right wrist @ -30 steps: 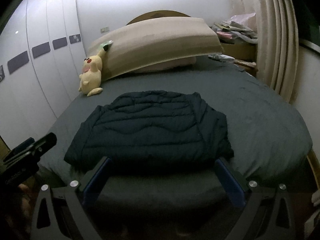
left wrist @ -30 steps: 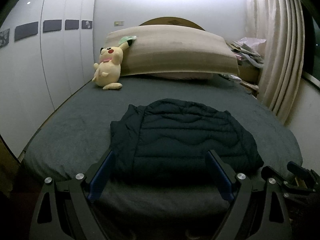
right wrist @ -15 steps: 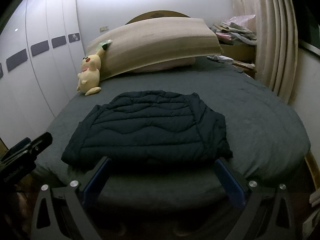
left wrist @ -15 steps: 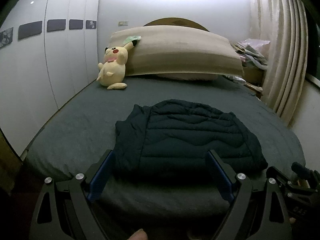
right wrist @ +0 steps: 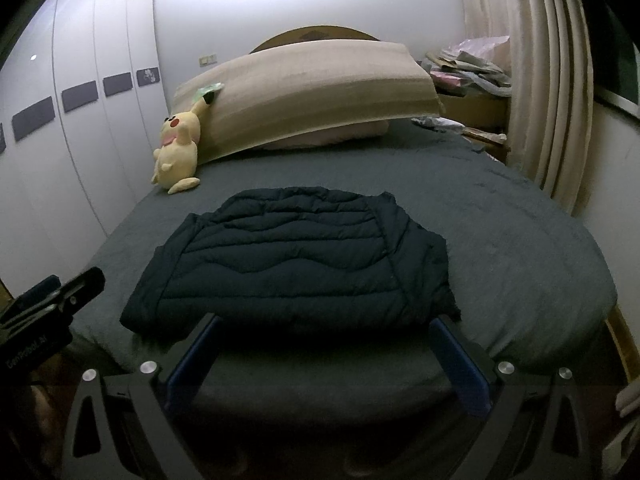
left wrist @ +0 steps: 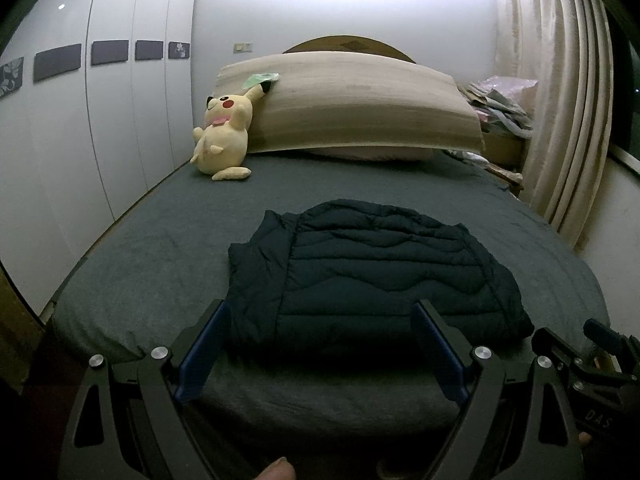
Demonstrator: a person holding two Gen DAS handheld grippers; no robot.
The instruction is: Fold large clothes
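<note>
I had the left gripper (left wrist: 320,312) hovering with its jaws spread wide and nothing pinched between them. The folded dark quilted jacket (left wrist: 372,272) lay flat on the grey bed (left wrist: 160,248), just ahead of the jaws and spanning the gap between them. My right gripper (right wrist: 324,322) also stood spread and empty, the jacket's near edge just beyond its fingertips (right wrist: 440,326). Far past the jaws, a yellow plush toy (left wrist: 224,140) leaned against a long beige pillow (left wrist: 360,104).
</note>
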